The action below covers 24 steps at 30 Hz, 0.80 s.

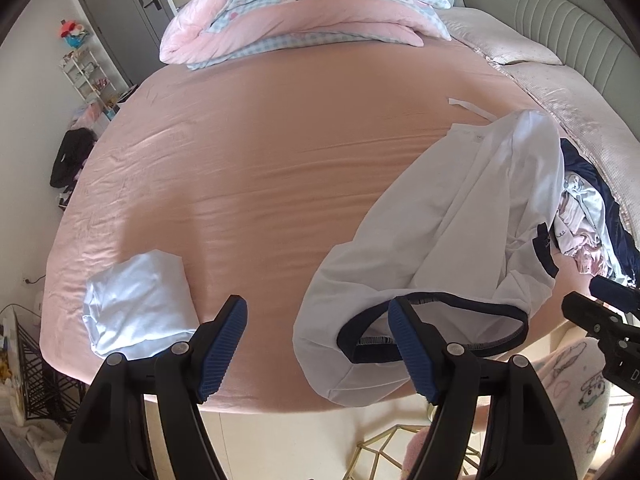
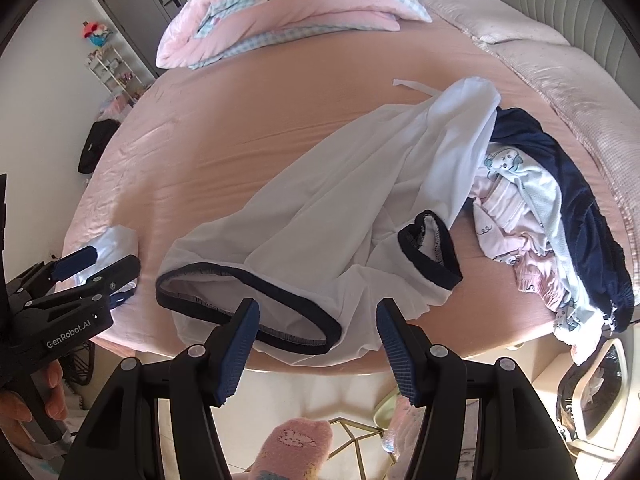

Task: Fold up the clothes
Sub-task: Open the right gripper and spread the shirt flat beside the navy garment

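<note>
White shirt (image 2: pixel 320 200) lies rumpled near the bed (image 1: pixel 260 168) edge; my left gripper (image 1: pixel 318 344) and right gripper (image 2: pixel 318 344) hover spread, empty, within reach.

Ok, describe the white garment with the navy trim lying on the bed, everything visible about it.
The white garment is thin, soft-looking fabric with dark navy banding at its openings: one wide opening near the bed edge and a smaller cuff to its right. It lies unfolded and rumpled, stretched diagonally across the pink sheet, its far end bunched up against a pile of mixed clothes. A white strip shows by that end. Both grippers, left and right, are open and hold nothing.
</note>
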Each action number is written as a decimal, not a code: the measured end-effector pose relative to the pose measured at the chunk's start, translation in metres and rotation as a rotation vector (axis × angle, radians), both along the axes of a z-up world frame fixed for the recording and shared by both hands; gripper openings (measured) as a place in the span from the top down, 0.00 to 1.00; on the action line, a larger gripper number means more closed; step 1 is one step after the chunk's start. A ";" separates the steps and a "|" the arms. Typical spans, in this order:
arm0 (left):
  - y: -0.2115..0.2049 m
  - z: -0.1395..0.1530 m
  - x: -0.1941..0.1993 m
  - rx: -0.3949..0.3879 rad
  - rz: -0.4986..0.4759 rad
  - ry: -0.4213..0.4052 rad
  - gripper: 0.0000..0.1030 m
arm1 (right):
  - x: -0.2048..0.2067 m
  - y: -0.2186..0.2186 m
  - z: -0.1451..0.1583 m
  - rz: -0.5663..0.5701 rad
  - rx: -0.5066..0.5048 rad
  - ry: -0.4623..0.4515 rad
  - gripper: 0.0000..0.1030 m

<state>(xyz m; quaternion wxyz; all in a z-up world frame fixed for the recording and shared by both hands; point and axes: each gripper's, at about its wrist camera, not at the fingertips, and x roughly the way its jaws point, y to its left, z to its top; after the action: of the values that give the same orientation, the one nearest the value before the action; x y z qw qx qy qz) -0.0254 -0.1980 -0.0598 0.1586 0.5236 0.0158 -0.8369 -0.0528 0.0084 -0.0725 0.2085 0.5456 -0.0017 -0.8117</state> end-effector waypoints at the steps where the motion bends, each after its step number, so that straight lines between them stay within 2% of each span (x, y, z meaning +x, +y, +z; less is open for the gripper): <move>1: 0.000 0.002 -0.001 -0.002 -0.001 0.005 0.30 | -0.003 0.002 0.000 -0.008 0.007 0.005 0.41; 15: -0.001 -0.024 -0.078 0.036 -0.073 -0.002 0.30 | -0.052 0.026 0.004 -0.060 0.098 0.027 0.41; 20: -0.001 -0.041 -0.119 0.141 -0.105 -0.028 0.30 | -0.078 0.039 0.001 -0.085 0.123 0.007 0.41; 24: 0.003 -0.050 -0.146 0.184 -0.133 -0.038 0.30 | -0.102 0.047 0.000 -0.114 0.167 0.010 0.41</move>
<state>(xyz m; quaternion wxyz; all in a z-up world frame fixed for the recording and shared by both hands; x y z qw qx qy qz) -0.1715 -0.1950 -0.1099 0.0542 0.5516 0.0549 -0.8305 -0.1544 0.0550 -0.0721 0.1158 0.5560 0.0362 -0.8223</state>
